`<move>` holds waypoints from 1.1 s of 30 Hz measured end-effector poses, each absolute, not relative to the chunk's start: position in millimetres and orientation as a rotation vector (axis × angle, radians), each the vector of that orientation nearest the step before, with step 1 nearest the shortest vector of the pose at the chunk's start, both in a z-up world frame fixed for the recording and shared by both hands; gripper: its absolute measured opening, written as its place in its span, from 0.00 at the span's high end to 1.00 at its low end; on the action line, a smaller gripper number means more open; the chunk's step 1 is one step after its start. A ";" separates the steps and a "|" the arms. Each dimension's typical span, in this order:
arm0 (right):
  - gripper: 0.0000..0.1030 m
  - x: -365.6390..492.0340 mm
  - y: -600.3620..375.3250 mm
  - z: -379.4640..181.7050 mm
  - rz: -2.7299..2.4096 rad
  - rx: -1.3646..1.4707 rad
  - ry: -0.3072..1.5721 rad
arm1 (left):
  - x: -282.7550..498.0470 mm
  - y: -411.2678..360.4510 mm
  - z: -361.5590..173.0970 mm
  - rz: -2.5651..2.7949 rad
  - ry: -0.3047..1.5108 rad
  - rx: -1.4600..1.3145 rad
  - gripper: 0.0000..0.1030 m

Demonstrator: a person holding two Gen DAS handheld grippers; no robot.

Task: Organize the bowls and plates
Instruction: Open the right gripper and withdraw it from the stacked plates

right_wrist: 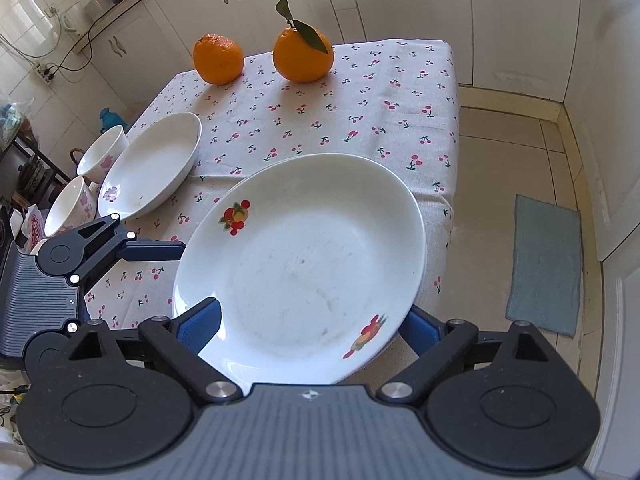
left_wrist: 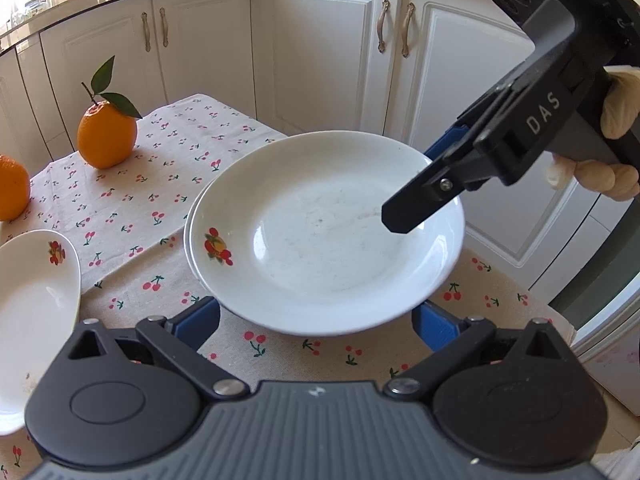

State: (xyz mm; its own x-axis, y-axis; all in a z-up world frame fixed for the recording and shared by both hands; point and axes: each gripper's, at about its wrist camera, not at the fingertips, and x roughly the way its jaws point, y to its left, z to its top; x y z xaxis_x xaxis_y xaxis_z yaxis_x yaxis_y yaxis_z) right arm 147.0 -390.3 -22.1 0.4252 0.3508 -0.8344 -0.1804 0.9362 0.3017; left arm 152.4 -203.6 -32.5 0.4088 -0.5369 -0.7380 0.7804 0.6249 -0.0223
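Note:
A white plate with fruit prints (left_wrist: pixel 320 236) lies on a second plate whose rim (left_wrist: pixel 187 236) shows under it at the left, on the cherry-print tablecloth. My right gripper (left_wrist: pixel 404 184) spans the top plate's right rim with one finger above it and one below. In the right wrist view the plate (right_wrist: pixel 304 264) fills the space between the blue pads (right_wrist: pixel 200 322), which stand wide apart. My left gripper (left_wrist: pixel 316 320) is open in front of the plate's near edge. Another white plate (left_wrist: pixel 32 312) lies at the left; it also shows in the right wrist view (right_wrist: pixel 152 164).
Two oranges (left_wrist: pixel 106 134) (left_wrist: pixel 12 188) stand at the far left of the table (left_wrist: pixel 120 200). Two white bowls (right_wrist: pixel 102 152) (right_wrist: pixel 70 206) sit by the table's left edge. White cabinets (left_wrist: pixel 328 48) stand behind. A blue mat (right_wrist: pixel 546 264) lies on the floor to the right.

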 end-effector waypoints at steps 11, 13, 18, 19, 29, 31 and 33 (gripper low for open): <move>0.00 123.5 -379.0 -14.7 0.301 0.131 1.029 | 146.7 -187.3 -21.3 -0.823 0.742 0.300 0.02; 0.00 116.8 -371.4 -11.1 0.287 0.097 1.009 | 143.4 -181.1 -17.4 -0.802 0.730 0.285 0.02; 0.00 101.3 -346.7 -1.7 0.281 0.012 0.934 | 138.9 -161.0 -10.3 -0.687 0.708 0.254 0.01; 0.00 97.5 -340.8 -0.3 0.270 -0.002 0.910 | 137.5 -156.2 -9.4 -0.646 0.698 0.250 0.01; 0.00 75.0 -269.7 -2.7 0.277 -0.136 0.776 | 138.8 -103.8 -15.6 -0.324 0.662 0.178 0.01; 0.00 75.5 -260.9 -2.5 0.286 -0.157 0.765 | 144.1 -95.4 -23.1 -0.281 0.687 0.161 0.01; 0.00 75.3 -254.2 -1.4 0.287 -0.176 0.758 | 147.8 -84.7 -31.6 -0.243 0.718 0.126 0.01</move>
